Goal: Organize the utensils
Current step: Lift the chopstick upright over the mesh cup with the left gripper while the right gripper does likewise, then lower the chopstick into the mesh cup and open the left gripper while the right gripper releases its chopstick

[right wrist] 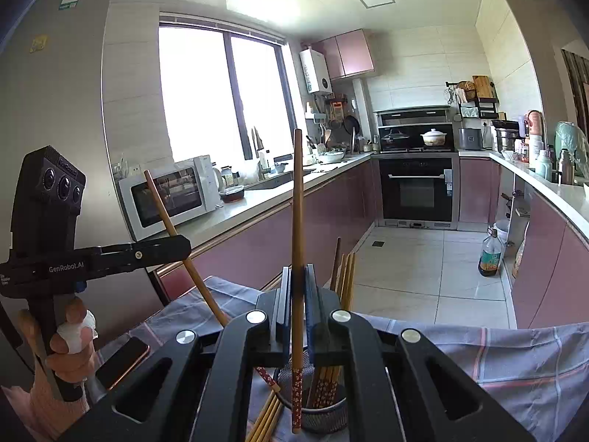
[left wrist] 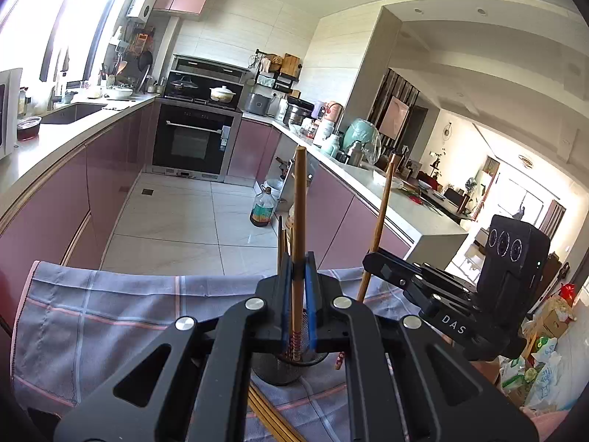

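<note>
My left gripper (left wrist: 298, 280) is shut on a brown chopstick (left wrist: 299, 221), held upright with its patterned end in the black mesh holder (left wrist: 283, 372). My right gripper (right wrist: 296, 287) is shut on another chopstick (right wrist: 297, 221), upright, with its patterned tip hanging in front of the mesh holder (right wrist: 324, 416). The holder has several chopsticks in it (right wrist: 344, 280). Each view shows the other gripper clamped on its chopstick: the right one (left wrist: 383, 263) and the left one (right wrist: 176, 246). Several loose chopsticks (right wrist: 265, 420) lie on the checked cloth (right wrist: 515, 361).
A phone (right wrist: 121, 364) lies on the cloth at the left. Kitchen counters (left wrist: 55, 140), an oven (left wrist: 191, 140), a microwave (right wrist: 169, 195) and an oil bottle on the floor (left wrist: 263, 210) lie beyond. The table edge runs just behind the holder.
</note>
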{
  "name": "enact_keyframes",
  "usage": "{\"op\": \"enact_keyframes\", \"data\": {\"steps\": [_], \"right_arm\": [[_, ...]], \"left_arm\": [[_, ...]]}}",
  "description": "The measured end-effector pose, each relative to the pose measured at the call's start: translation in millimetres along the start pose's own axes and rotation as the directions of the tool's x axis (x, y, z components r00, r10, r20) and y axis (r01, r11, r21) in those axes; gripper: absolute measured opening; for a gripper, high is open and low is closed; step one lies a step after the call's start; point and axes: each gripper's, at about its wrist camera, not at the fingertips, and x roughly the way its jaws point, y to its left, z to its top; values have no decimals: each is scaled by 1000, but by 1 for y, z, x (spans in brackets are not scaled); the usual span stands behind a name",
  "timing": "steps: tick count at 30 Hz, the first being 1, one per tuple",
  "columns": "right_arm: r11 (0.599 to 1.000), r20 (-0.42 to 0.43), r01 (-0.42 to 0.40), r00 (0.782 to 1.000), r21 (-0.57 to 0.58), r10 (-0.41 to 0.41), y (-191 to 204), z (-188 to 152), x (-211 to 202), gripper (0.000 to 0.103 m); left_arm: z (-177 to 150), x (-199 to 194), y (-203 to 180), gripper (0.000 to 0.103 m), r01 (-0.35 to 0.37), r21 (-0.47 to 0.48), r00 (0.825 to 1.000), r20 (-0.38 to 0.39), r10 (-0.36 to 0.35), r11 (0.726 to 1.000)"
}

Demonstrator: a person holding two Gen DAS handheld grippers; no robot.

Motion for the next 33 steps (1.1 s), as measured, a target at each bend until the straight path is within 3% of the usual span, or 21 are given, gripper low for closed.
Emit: {"op": "enact_keyframes", "data": {"steps": [10, 16, 22, 27, 33], "right_arm": [[998, 19, 62, 998, 13, -62, -11, -1, 25, 5], [997, -87, 78, 993, -3, -78, -14, -21, 49, 5], [996, -213, 89, 973, -22, -91, -15, -38, 68, 5], [995, -283, 103, 954, -7, -101, -20, -46, 80, 6], [993, -290, 113, 952, 22, -102, -24, -49, 82, 9]], "left_arm": [[0, 37, -11, 7, -59, 61, 995, -76, 63, 996], [-12, 74, -8, 7, -75, 83, 981, -172, 89, 994], [-29, 107, -4, 7, -87, 116, 960, -256, 114, 989], [-31, 115, -1, 8, -85, 121, 957, -267, 115, 989], [-33, 128, 5, 8, -96, 105, 953, -278, 122, 990]]}}
